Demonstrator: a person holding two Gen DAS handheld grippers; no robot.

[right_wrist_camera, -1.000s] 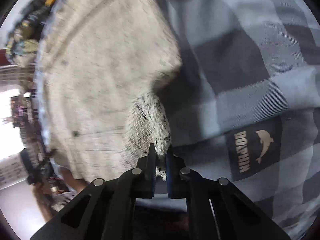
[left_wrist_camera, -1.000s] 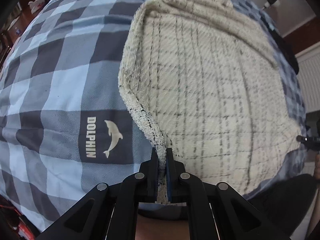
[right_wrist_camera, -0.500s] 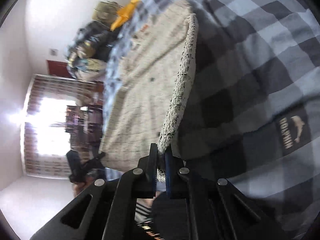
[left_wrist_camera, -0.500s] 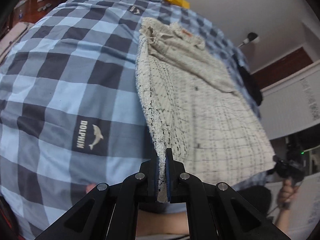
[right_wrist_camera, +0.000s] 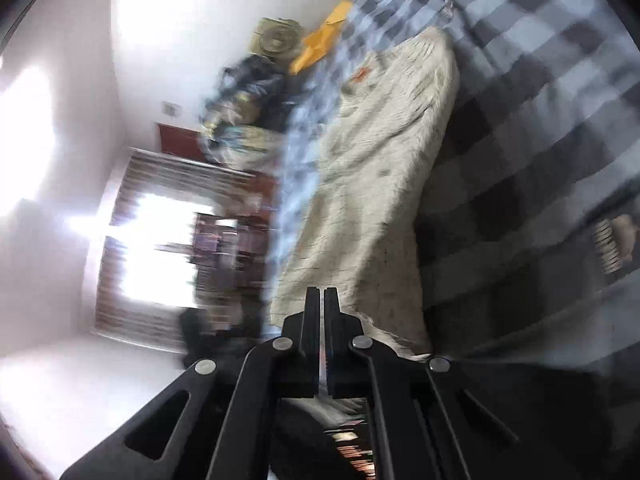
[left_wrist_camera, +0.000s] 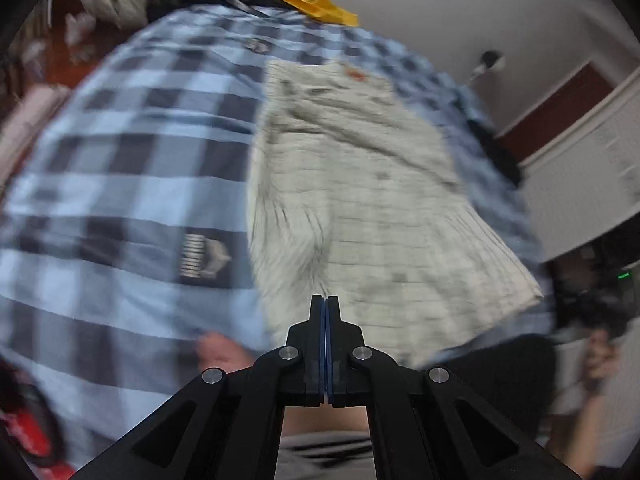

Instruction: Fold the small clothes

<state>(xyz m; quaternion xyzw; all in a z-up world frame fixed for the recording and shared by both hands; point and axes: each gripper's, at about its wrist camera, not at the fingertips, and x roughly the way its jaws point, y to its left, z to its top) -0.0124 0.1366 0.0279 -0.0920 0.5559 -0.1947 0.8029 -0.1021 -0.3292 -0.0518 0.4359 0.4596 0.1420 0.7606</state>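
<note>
A cream checked garment [left_wrist_camera: 360, 200] was seen spread flat along the right side of the bed, on a blue-and-grey checked bedspread [left_wrist_camera: 132, 160]. The jaws of the left gripper [left_wrist_camera: 325, 300] were pressed fully together with nothing between them. The right gripper [right_wrist_camera: 321, 292] was likewise closed and empty, above the garment's near edge.

Both fisheye views were smeared by motion blur, the checked bedspread [left_wrist_camera: 120, 184] and cream garment [left_wrist_camera: 360, 208] soft while each black claw stayed sharp. Daylight from a far window [right_wrist_camera: 156, 252] blew out to white glare in the right wrist view, and dark vignetting curved the edges.
</note>
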